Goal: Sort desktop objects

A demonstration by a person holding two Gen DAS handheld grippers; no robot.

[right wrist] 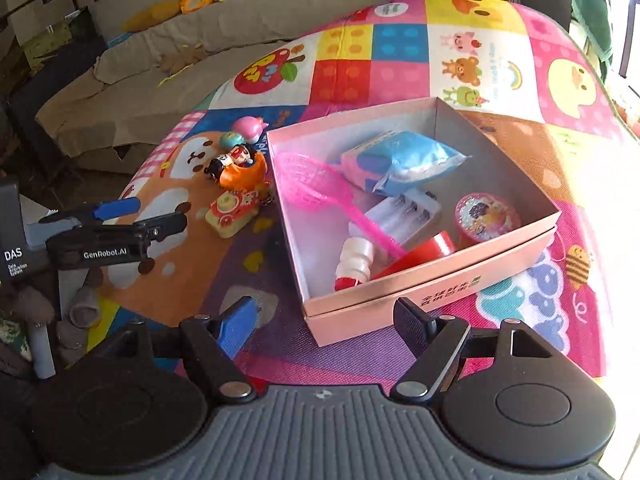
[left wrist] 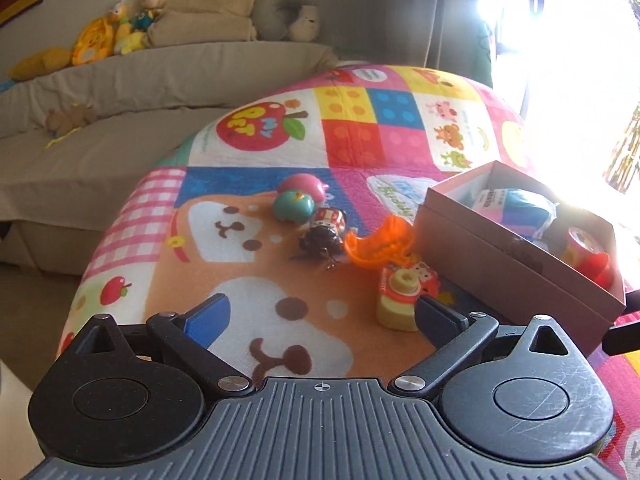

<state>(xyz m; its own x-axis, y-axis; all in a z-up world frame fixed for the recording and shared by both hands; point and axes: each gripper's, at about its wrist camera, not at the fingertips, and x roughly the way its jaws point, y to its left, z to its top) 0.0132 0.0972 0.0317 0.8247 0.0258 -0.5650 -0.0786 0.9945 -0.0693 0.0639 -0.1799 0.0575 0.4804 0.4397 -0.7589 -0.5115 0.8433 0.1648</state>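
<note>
Both grippers, left (left wrist: 320, 312) and right (right wrist: 324, 320), hover with jaws wide, holding nothing. The toy camera (left wrist: 402, 294) lies beside the box (right wrist: 440, 280) (already part-filled).

Each hand-held gripper is black plastic with a ribbed grey base, two round scuffed discs and silver screws at the linkage joints. The left hand-held gripper (left wrist: 320, 314) carries one blue-padded finger (left wrist: 210, 317) (its partner is black); the right hand-held gripper (right wrist: 324, 320) matches.
</note>
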